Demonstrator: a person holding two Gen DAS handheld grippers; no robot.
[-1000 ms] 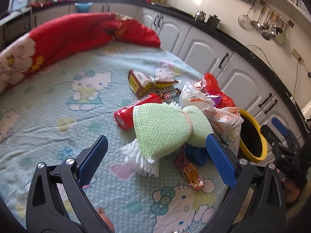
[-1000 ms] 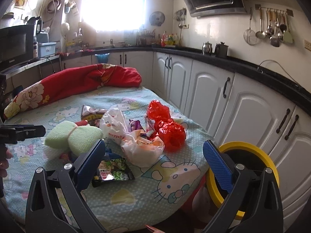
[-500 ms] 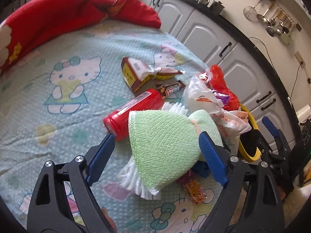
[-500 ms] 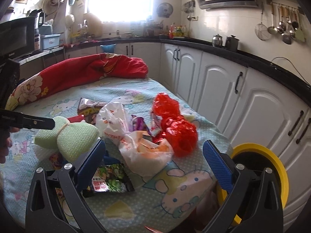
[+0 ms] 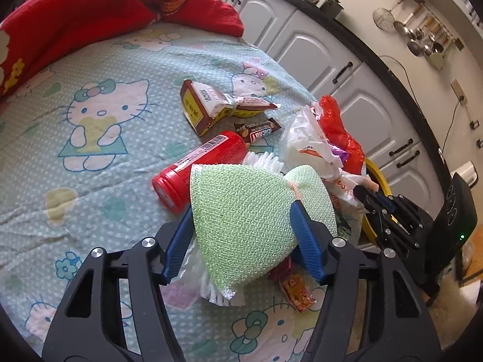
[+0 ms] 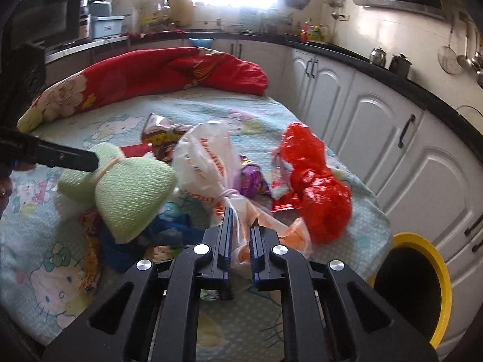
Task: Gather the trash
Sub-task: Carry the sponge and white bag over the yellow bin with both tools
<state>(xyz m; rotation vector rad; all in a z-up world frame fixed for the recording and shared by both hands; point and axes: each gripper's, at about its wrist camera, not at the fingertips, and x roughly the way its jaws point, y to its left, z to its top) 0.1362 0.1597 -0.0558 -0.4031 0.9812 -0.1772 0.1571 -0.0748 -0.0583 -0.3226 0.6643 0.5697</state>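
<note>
A green mesh pouch (image 5: 244, 208) tied with a band lies on the table among the trash; it also shows in the right wrist view (image 6: 129, 193). My left gripper (image 5: 241, 226) has closed on the pouch, one blue pad on each side. My right gripper (image 6: 240, 238) is shut on the knotted neck of a white plastic bag (image 6: 208, 163), which also shows in the left wrist view (image 5: 308, 147). A red plastic bag (image 6: 314, 181) lies to its right. A yellow-rimmed bin (image 6: 413, 286) stands beside the table's right edge.
A red canister (image 5: 202, 169), a torn brown box (image 5: 202, 105), a chocolate bar wrapper (image 5: 256, 129), a small red snack packet (image 5: 295, 286) and blue cloth (image 6: 169, 232) lie on the Hello Kitty cloth (image 5: 90, 150). A red quilt (image 6: 145, 75) lines the far edge. White cabinets (image 6: 392, 126) stand to the right.
My left gripper moved forward and narrowed onto the green pouch. My right gripper moved forward over the table and closed from wide open onto the white bag's neck.
</note>
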